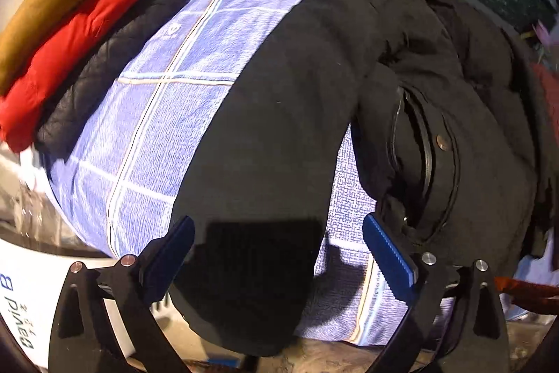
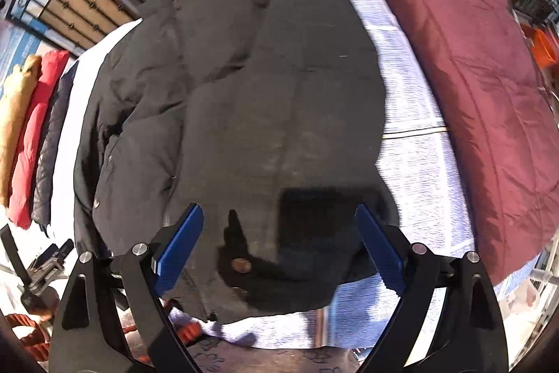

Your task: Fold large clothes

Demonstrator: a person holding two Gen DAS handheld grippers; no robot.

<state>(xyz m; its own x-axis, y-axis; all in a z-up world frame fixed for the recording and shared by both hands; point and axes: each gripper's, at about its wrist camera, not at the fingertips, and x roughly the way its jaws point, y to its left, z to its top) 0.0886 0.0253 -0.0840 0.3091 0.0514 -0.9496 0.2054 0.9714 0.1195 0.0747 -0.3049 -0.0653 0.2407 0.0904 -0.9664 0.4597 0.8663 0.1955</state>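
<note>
My left gripper (image 1: 277, 254) is spread wide, holding nothing, with a sleeve of the black padded jacket (image 1: 279, 114) running between its blue fingers (image 1: 389, 254). My right gripper (image 2: 279, 247) is equally wide and empty above the jacket's hem. Jacket lies spread on the blue checked cloth (image 1: 181, 100); folded clothes (image 1: 87, 9) stacked past its left edge, maroon quilt (image 2: 471, 86) along its right.

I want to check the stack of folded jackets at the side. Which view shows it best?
The left wrist view: the tan, red and dark quilted folded jackets fill its upper left, large and close. The right wrist view shows the same stack only as narrow strips at the left edge.
</note>
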